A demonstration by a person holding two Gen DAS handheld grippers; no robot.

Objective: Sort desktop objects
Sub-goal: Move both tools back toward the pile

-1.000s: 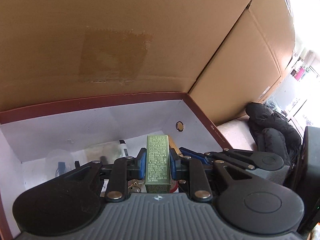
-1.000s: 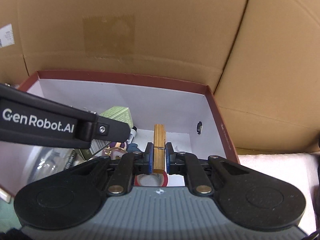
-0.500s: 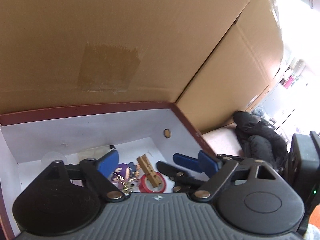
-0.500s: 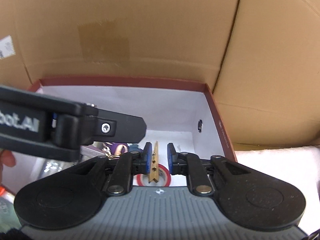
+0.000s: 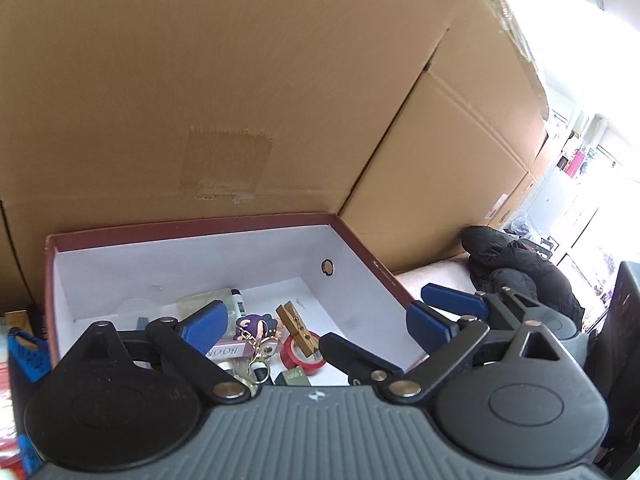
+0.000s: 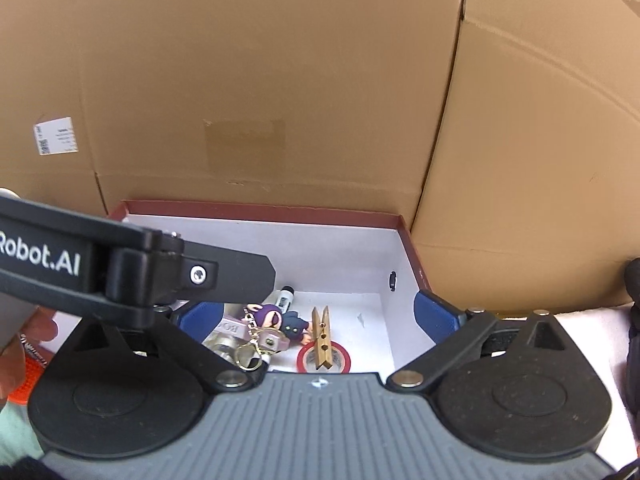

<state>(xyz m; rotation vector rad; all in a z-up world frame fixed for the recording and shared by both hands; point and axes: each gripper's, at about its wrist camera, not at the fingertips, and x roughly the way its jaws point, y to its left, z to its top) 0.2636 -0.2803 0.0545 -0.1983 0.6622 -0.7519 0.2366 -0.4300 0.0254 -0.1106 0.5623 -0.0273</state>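
A maroon box (image 5: pixel 192 230) with a white inside holds the sorted items. A wooden clothespin (image 5: pixel 296 330) lies across a red tape roll (image 5: pixel 300 356), with a small green carton (image 5: pixel 294 378) just in front of it. A purple keychain figure (image 5: pixel 256 326) and a marker (image 5: pixel 240 302) lie to the left. My left gripper (image 5: pixel 316 324) hovers over the box, jaws opening wide, nothing between them. My right gripper (image 6: pixel 318 316) is likewise opening and empty above the clothespin (image 6: pixel 322 338) and the tape roll (image 6: pixel 324 358). The left gripper's black finger (image 6: pixel 120 268) crosses the right wrist view.
Tall brown cardboard boxes (image 5: pixel 240 80) stand close behind the maroon box (image 6: pixel 260 210). A black garment (image 5: pixel 516 268) lies on the pale cloth to the right. A person's hand (image 6: pixel 40 328) and an orange object (image 6: pixel 28 376) show at the left edge.
The left gripper let go of the green carton and the right let go of the clothespin; both now lie in the box. Both jaws spread wide and both grippers rose and drew back.
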